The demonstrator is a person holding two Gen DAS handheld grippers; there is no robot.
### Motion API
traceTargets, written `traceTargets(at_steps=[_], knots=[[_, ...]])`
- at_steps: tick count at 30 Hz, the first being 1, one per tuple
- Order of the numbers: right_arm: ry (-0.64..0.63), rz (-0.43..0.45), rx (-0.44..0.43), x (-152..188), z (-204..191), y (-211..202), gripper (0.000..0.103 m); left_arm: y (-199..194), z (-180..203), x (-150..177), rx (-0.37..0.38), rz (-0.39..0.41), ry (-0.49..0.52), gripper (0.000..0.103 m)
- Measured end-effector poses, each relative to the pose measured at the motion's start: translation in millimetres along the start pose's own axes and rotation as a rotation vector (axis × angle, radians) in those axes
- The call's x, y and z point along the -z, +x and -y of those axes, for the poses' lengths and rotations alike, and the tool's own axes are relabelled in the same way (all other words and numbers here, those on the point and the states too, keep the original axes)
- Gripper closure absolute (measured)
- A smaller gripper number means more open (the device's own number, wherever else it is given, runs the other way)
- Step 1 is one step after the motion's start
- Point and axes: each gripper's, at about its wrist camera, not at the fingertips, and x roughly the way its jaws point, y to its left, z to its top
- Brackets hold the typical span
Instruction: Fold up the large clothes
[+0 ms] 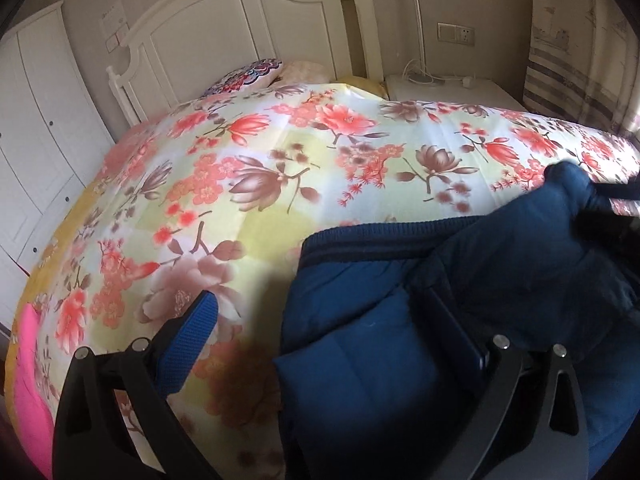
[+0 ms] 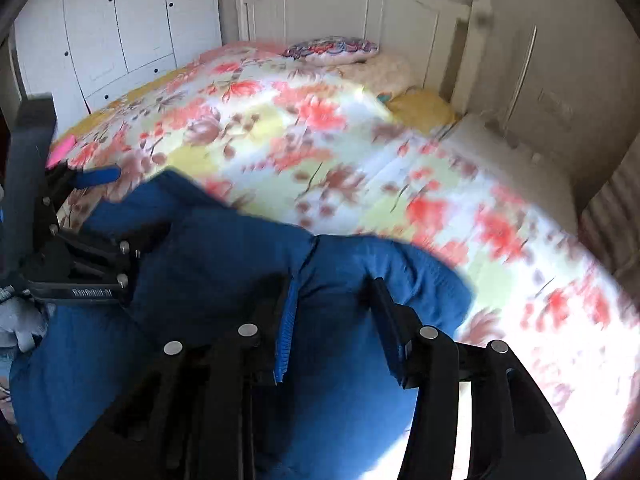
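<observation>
The left gripper (image 1: 320,332) has its jaws spread wide, a fold of the navy padded jacket (image 1: 460,280) lying between them at 5 o'clock. The right gripper (image 2: 336,320) likewise straddles the jacket with jaws apart. Beyond, at 12 o'clock, stretch the floral bedspread (image 1: 260,152) and white headboard (image 1: 240,20)

One navy padded garment (image 1: 460,300) lies on the bed, at the near edge of the floral quilt (image 1: 260,168). One floral quilt covers the bed. Two tools work at the garment: the left tool (image 1: 332,344) and the right tool (image 2: 332,320). Beyond the quilt, by the one white headboard (image 1: 248,28), sit two pillows: one patterned (image 1: 244,74), one pale (image 1: 306,70). One white wardrobe (image 1: 44,120) stands left of the headboard, one nightstand (image 1: 452,86) right of it. One pink item (image 1: 30,360) lies at the quilt's left edge.
</observation>
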Motion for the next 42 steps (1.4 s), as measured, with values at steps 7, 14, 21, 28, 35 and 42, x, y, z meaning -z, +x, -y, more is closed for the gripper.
traceTargets(at_steps=[7,14,21,28,35,42], knots=[[0.130,-0.014,-0.010,17.2,26.9,53.2,0.054,7.6,-8.9,2.3,0.019,-0.008,-0.069,0.002],[0.070,-0.050,0.136,-7.9,6.5,31.2,0.054,8.3,-13.8,3.8,-0.006,-0.003,-0.099,0.002],[-0.113,-0.113,0.093,2.8,-41.8,42.9,0.054,9.6,-18.0,4.5,-0.001,-0.004,-0.110,0.002],[-0.163,-0.041,0.161,-5.6,-57.5,-1.8,0.054,-56.2,-58.0,24.1,-0.035,0.112,-0.182,0.002],[-0.204,0.073,0.072,-31.5,-97.2,-34.1,0.054,-148.4,-57.0,89.7,0.071,0.240,-0.129,0.002],[-0.449,-0.135,0.118,-8.1,-173.9,36.8,0.056,-117.6,-18.6,137.3,0.137,0.125,-0.102,0.002]])
